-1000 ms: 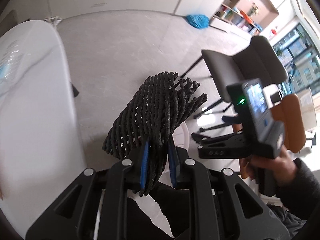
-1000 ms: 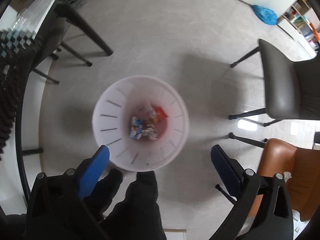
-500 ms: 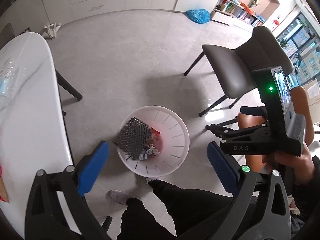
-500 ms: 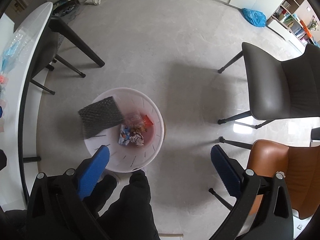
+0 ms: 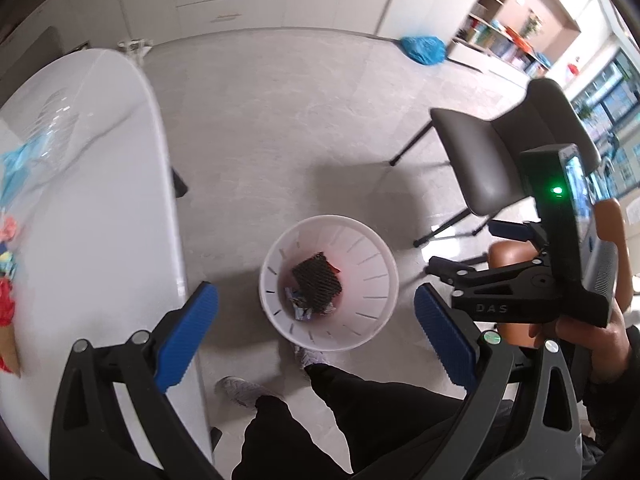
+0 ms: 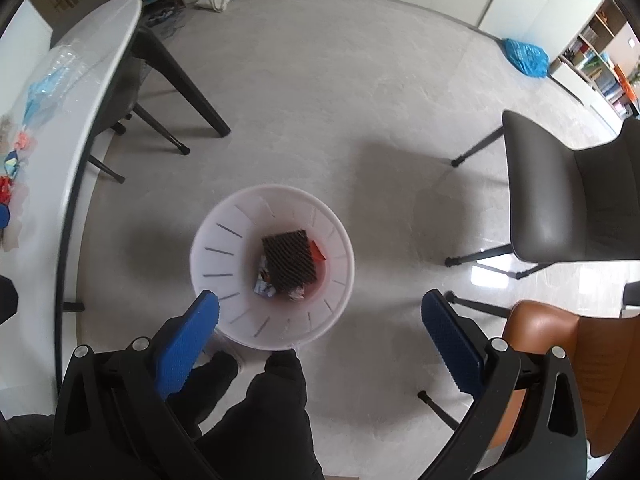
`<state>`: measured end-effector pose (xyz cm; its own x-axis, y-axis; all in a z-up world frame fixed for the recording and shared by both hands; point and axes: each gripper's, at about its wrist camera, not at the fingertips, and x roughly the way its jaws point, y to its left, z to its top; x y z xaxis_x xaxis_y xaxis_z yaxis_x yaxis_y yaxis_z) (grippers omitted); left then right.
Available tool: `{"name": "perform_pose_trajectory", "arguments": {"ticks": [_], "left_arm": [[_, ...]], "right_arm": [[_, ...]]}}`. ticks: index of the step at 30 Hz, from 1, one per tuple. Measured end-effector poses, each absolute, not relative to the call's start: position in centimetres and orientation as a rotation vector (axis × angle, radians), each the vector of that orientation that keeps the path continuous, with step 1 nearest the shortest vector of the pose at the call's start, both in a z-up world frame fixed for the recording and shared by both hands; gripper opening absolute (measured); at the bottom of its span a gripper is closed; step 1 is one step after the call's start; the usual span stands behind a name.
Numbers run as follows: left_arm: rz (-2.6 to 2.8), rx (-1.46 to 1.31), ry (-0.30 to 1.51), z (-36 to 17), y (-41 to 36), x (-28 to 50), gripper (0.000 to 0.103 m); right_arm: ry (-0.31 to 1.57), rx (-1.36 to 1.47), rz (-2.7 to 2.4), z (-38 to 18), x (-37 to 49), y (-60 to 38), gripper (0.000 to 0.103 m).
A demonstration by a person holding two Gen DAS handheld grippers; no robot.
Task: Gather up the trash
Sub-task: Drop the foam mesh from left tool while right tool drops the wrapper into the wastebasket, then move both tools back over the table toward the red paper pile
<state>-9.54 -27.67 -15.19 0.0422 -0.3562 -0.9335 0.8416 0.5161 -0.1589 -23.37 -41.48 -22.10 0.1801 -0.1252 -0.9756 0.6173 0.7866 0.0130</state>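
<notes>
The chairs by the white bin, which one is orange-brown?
The orange-brown leather chair at the lower right, nearest the right tool. The other, the dark grey padded chair, stands farther back.

grey floor, dark chair

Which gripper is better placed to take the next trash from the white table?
Probably the left gripper: the table, with wrappers, lies beside it. Both jaws stand open and empty.
</notes>
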Motion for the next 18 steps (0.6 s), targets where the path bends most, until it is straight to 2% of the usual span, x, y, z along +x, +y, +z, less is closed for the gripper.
{"name": "perform_pose_trajectory", "arguments": {"ticks": [7, 18], "left_arm": [[-0.786, 0.436, 1.121, -12.8, -21.9, -5.6, 0.095], [-0.429, 0.327, 1.054, -10.8, -7.2, 2.4, 0.095]], "right_arm": [[1.196, 0.421, -0.446, -18.6, -18.2, -38.0, 0.100], [1.136, 0.320, -0.214, -15.6, -7.2, -27.8, 0.100]]}}
